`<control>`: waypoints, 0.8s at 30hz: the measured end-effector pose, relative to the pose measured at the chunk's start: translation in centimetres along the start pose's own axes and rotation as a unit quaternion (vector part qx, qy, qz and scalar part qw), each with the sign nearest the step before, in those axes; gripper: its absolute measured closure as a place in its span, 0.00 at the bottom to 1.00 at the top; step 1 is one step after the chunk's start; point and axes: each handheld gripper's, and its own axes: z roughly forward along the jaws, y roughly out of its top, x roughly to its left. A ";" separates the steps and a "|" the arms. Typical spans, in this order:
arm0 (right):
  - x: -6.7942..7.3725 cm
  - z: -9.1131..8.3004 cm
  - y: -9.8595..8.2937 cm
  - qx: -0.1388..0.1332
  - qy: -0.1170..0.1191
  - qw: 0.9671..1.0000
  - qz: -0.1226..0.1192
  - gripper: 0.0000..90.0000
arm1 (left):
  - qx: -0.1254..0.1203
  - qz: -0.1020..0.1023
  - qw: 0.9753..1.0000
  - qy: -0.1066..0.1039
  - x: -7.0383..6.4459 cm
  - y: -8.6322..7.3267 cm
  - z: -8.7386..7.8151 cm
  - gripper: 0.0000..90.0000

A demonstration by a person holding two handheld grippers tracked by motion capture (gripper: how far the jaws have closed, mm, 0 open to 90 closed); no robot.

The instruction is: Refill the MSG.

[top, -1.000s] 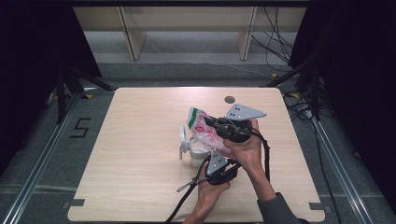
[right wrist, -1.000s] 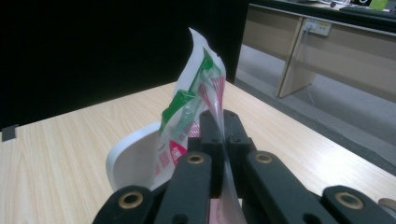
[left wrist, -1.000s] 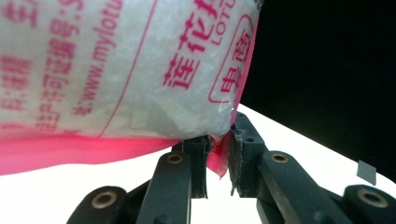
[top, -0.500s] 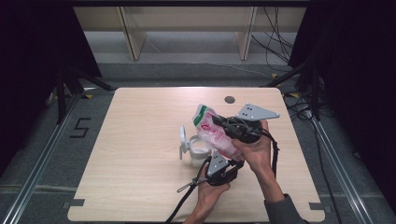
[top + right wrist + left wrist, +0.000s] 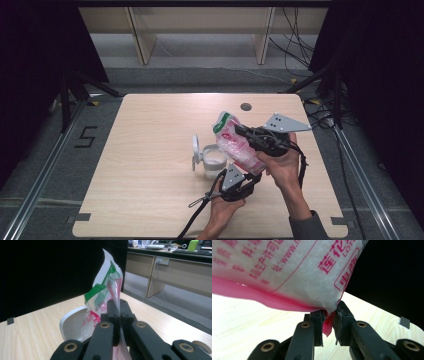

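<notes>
Bag point(image 5: 235, 145) is off the counter point(image 5: 150, 150), held tilted over the white jar point(image 5: 214, 161) with its flip lid open; left tool point(image 5: 328, 322) pinches the pink bottom corner, right tool point(image 5: 117, 312) clamps the side. Jar looks partly filled. Judged mid-pour: contents remain in the bag, and the lid is not yet shut.

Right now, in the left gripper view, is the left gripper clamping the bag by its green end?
No, the left gripper pinches a pink bottom corner of the bag.
</notes>
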 end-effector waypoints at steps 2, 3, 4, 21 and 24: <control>0.0 -0.3 0.0 -0.001 0.001 1.000 0.004 1.00 | 0.002 0.002 1.000 -0.001 0.0 0.0 -0.1 0.87; 0.0 -0.4 0.0 -0.003 0.001 1.000 0.002 1.00 | 0.003 0.003 1.000 0.001 0.0 0.0 -0.2 0.86; 0.1 -0.7 0.1 0.002 -0.003 1.000 0.005 1.00 | 0.001 0.002 1.000 -0.006 0.1 0.0 -0.2 0.86; -0.2 -2.3 -0.5 -0.016 -0.012 1.000 0.011 1.00 | 0.020 0.017 1.000 -0.011 0.3 -0.3 -1.3 0.80; -0.2 -2.6 -0.8 -0.017 -0.003 1.000 0.020 1.00 | 0.029 0.013 0.999 -0.006 0.2 -0.3 -1.7 0.77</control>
